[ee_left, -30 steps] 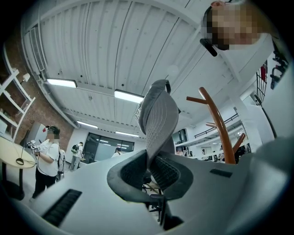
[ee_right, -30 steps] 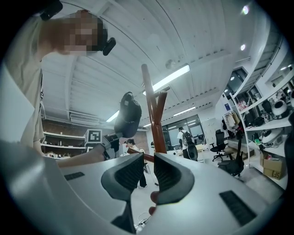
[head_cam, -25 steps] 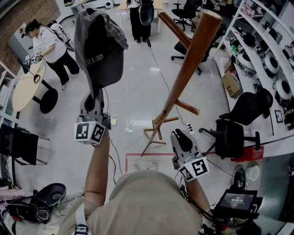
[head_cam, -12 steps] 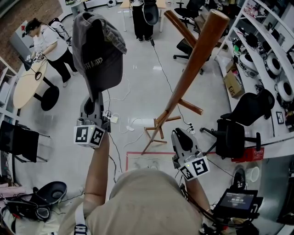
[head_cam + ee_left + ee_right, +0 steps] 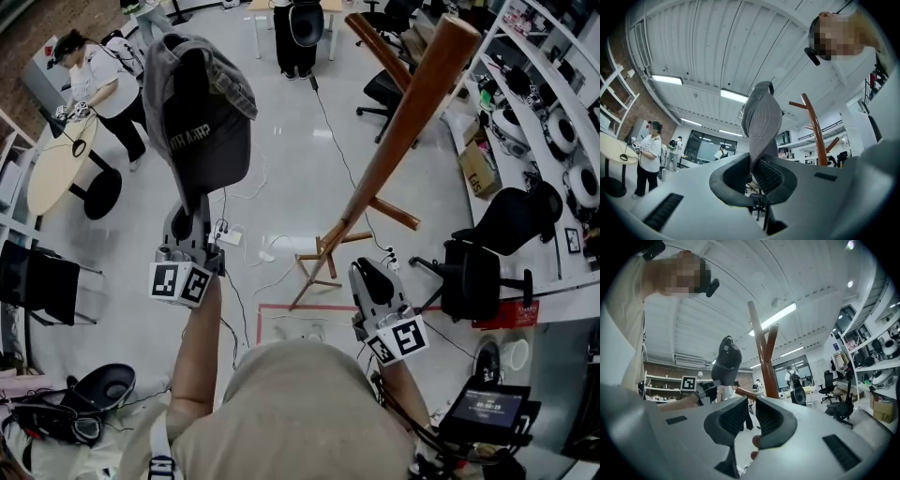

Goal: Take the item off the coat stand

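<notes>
A grey cap (image 5: 202, 122) hangs from its brim in my left gripper (image 5: 194, 202), which is shut on it and holds it up, clear of the coat stand (image 5: 394, 141). The brown wooden stand leans across the head view, with its base on the floor and no item on it. In the left gripper view the cap (image 5: 761, 117) rises out of the left gripper (image 5: 754, 164), and the stand (image 5: 814, 126) is to the right. My right gripper (image 5: 367, 272) is lower, near the stand's base, shut and empty. The right gripper (image 5: 746, 411) faces the stand (image 5: 761, 352) and the cap (image 5: 726, 359).
A person (image 5: 94, 84) stands by a round table (image 5: 56, 164) at the back left, and another person (image 5: 291, 28) stands at the back. Black office chairs (image 5: 487, 253) and shelves (image 5: 553, 103) line the right side. Cables and a red taped square (image 5: 300, 314) mark the floor.
My left gripper has drifted a little left with the cap, so the gap between cap and stand has widened. The right gripper has barely moved.
</notes>
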`<state>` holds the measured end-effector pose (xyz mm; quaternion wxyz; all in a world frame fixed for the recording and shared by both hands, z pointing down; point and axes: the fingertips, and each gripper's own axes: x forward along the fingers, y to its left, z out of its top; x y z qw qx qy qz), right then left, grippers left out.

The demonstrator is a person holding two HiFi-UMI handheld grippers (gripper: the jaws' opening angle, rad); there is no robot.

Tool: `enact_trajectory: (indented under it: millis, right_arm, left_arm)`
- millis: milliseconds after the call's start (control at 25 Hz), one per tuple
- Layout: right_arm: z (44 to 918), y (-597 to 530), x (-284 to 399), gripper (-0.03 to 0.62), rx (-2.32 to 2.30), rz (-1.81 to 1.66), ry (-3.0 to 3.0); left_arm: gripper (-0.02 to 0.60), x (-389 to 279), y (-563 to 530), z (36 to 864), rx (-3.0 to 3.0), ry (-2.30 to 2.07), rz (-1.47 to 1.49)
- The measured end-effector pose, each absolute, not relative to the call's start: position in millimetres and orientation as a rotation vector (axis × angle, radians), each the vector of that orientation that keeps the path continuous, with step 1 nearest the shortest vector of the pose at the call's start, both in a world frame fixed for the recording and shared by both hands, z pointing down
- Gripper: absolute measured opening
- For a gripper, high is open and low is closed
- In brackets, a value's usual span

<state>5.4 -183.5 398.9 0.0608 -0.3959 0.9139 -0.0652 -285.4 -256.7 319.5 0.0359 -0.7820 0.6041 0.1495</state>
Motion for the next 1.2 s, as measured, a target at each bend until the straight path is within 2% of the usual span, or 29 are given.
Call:
enact_trajectory:
  millis: [760,1200]
  right_arm:
    - [402,-177,-8,0.06,-1.166,-0.185,2.819]
    - [405,-174,-12,0.06,-1.164,-0.183,2.832]
  left_arm:
    - [0.032,-291,-227,354,-2.496,1.876,0.486]
    - [0.032,-272,-207,383,-2.595,1.851,0.449]
